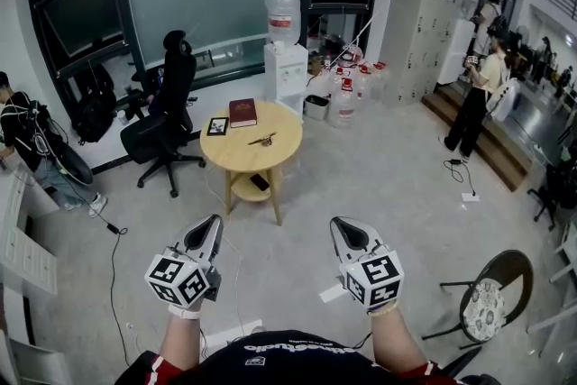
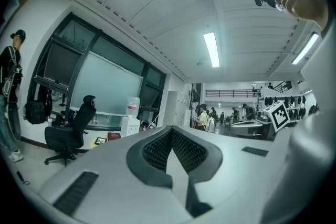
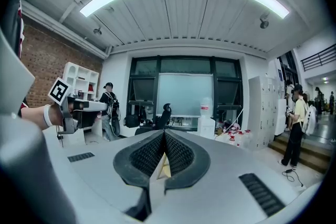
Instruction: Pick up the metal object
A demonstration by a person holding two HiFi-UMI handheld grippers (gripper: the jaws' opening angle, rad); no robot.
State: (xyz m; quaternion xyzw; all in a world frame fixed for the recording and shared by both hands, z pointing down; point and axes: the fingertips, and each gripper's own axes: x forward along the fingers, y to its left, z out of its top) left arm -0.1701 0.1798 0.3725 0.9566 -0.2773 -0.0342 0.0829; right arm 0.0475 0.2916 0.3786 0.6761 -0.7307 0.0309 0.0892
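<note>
Metal object [image 1: 262, 140]: small, dark and thin, lying flat near the middle of the round wooden table [image 1: 275, 162], well ahead of both grippers. Looks elongated, maybe with crossed arms. Too small in the head view to make out more.

Handling, as a guess: stiff, won't give under the pads. Probably light for its kind, but smooth and apt to slip. Sits low on the tabletop, so there is little height to bite on, and the jaws would have to come down close to the wood. Best hold looks to be across the narrow middle, pads square to its long line, so it doesn't pivot or skate away. Not fragile; a firm squeeze should do no harm.

On the table near it: a red book [image 1: 242, 112] toward the far edge and a small dark framed picture [image 1: 217, 126] just beside the book. Both lie apart from the metal object, which has clear wood around it. A dark flat thing [image 1: 260, 182] sits on the lower shelf.

Left gripper [image 1: 213, 224]: held out level over the floor, jaws together at the tips, nothing between them. Right gripper [image 1: 340, 227]: the same, fully closed and empty, tipped slightly down. Either one must open before a take.

Beyond the table: an office chair [image 1: 167, 117] and a water dispenser [image 1: 285, 59].
</note>
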